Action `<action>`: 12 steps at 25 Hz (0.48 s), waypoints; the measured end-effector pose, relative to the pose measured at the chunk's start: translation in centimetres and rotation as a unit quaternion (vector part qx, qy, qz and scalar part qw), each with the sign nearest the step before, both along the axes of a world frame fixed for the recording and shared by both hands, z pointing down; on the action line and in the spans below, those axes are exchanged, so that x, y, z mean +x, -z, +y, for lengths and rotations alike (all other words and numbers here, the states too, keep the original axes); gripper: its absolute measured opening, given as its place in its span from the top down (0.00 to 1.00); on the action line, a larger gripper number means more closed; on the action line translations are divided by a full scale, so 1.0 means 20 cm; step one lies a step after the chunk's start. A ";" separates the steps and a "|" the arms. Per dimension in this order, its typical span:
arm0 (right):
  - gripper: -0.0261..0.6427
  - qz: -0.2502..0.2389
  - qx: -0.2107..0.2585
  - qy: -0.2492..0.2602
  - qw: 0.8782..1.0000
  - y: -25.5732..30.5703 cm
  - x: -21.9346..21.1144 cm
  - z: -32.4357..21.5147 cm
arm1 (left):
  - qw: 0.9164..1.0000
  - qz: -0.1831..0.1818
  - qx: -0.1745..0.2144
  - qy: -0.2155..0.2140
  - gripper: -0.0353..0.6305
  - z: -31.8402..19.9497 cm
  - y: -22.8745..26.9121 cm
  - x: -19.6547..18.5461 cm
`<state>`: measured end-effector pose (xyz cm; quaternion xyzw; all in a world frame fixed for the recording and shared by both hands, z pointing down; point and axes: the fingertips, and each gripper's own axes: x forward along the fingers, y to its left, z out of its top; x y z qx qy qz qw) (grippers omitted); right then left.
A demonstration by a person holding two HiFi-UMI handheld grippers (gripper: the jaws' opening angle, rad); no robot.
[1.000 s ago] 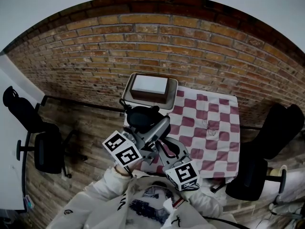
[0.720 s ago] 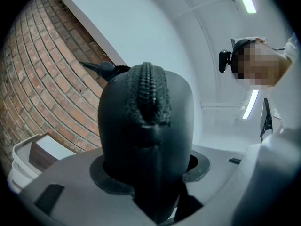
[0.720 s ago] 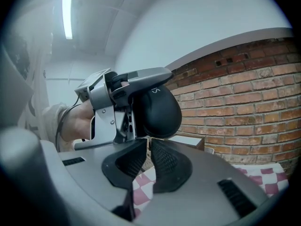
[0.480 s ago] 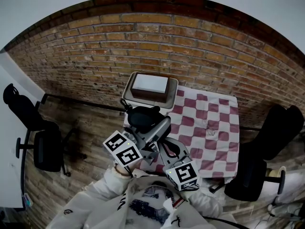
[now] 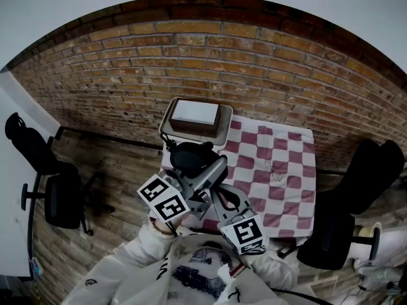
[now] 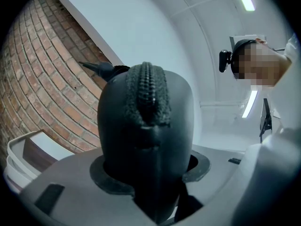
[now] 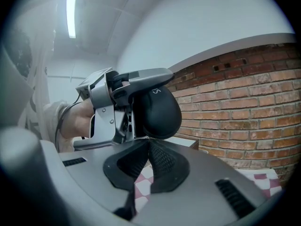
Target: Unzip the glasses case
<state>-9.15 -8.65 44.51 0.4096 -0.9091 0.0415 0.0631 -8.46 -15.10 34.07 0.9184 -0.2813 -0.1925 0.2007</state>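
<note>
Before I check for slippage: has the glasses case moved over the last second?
No, not noticeably: in the head view the glasses case stays just below the near rim of the tray, as before.

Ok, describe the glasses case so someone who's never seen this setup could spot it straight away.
Find the red-and-white checked cloth by the brick wall. Over its near left corner the left gripper holds the glasses case: a dark, rounded shell with a zip along its edge, unlike the flat white-topped box in the tray behind it.
</note>
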 end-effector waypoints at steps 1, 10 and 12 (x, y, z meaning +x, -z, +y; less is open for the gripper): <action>0.94 0.004 0.000 -0.001 1.000 0.00 0.02 0.00 | 1.000 0.000 0.000 -0.001 0.56 0.00 0.00 0.02; 0.94 0.032 0.008 -0.009 0.999 0.04 0.22 0.02 | 1.000 0.005 -0.006 -0.003 0.56 0.02 0.04 0.20; 0.94 0.037 0.006 -0.009 0.999 0.04 0.26 0.03 | 1.000 0.003 -0.009 -0.002 0.56 0.02 0.03 0.24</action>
